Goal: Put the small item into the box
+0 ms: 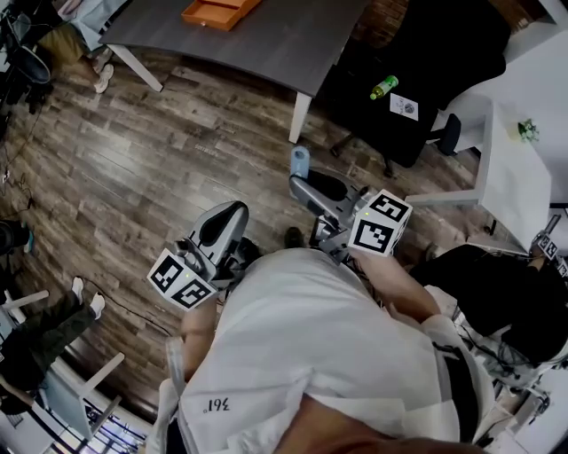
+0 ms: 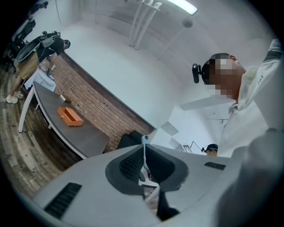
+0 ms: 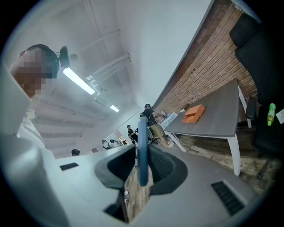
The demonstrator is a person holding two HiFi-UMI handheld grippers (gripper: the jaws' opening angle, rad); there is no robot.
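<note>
The small item point(image 1: 300, 161) is a flat blue piece, and my right gripper point(image 1: 303, 181) is shut on it, holding it edge-up in front of the person's chest. In the right gripper view the blue item point(image 3: 142, 150) stands upright between the dark pads. The box point(image 1: 220, 11) is an open orange one on the grey table point(image 1: 266, 40) far ahead, also seen from the right gripper point(image 3: 194, 113) and the left point(image 2: 70, 116). My left gripper point(image 1: 229, 217) is raised beside the right one, its jaws together. A thin pale strip point(image 2: 144, 153) shows in their slit; I cannot tell what it is.
A black office chair point(image 1: 417, 62) with a green bottle point(image 1: 383, 87) and a paper card stands to the right of the table. A white table point(image 1: 519, 168) lies at the right edge. Wood floor point(image 1: 151, 168) lies between me and the table. Other people's legs show at the left.
</note>
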